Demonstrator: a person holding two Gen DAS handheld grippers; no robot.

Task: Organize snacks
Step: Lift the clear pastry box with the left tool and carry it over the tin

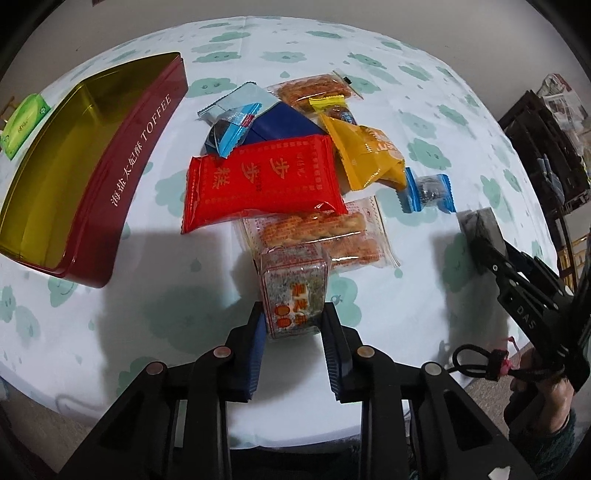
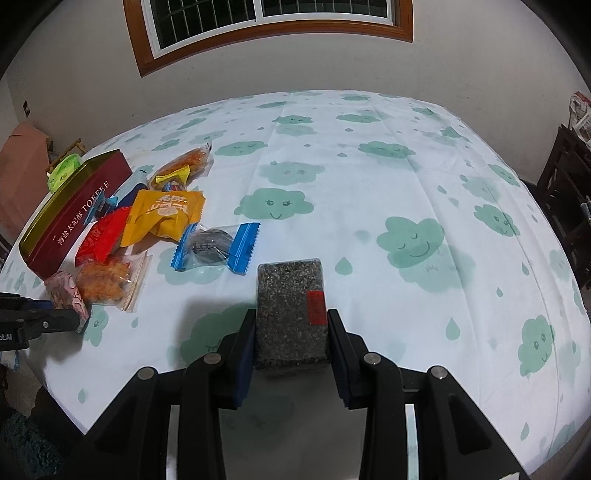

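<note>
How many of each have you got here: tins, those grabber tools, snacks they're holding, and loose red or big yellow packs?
Tin: 1
Grippers: 2 (left gripper, right gripper)
Held snacks: 2 (clear pack, dark block)
Red pack: 1
Yellow pack: 1
Total: 7

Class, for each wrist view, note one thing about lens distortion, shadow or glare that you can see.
Left wrist view: fisheye bends the toffee tin's straight side into a curve; the left gripper casts a dark shadow on the tablecloth. Right wrist view: the window frame bows, corners go black, and the clear wrappers glint faintly.
</note>
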